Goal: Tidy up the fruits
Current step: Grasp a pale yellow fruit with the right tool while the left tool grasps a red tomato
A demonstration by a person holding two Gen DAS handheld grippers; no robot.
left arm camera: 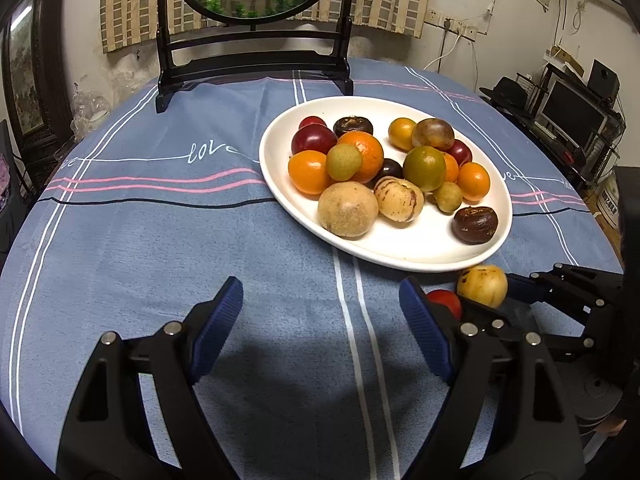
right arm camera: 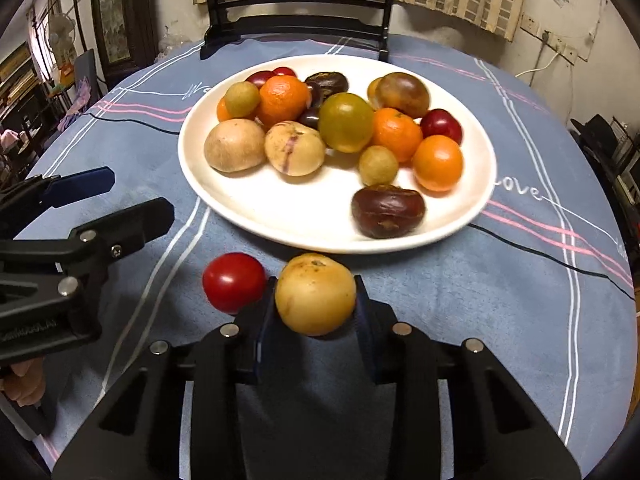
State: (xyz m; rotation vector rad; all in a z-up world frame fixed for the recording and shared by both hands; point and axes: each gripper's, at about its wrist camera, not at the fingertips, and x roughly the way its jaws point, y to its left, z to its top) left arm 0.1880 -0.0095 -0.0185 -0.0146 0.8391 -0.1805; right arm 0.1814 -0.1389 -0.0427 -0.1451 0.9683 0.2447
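Since the yellow fruit is round, smooth-skinned and looks firm but bruisable, with a few brown specks near its top, it will probably handle as a light thing that can roll or squirt out of flat pads if pinched off-centre; best hold is across its widest middle, pads on opposite sides, gentle squeeze. That is about where the right gripper has it: jaws narrowed to the fruit's width, one blue pad against each flank, fruit sitting between the fingertips just in front of the near rim of the white plate, on or just above the blue tablecloth; cannot tell if it is lifted clear. A red tomato lies on the cloth just beside the right gripper's left finger, close to or touching it, not inside the grip. The plate carries the rest of the pile: oranges, green and dark fruits, a big tan one, all loose and crowded, so setting anything down there risks nudging the neighbours. Left gripper hangs over bare cloth near the plate's front edge, jaws spread wide, nothing between them, touching nothing.
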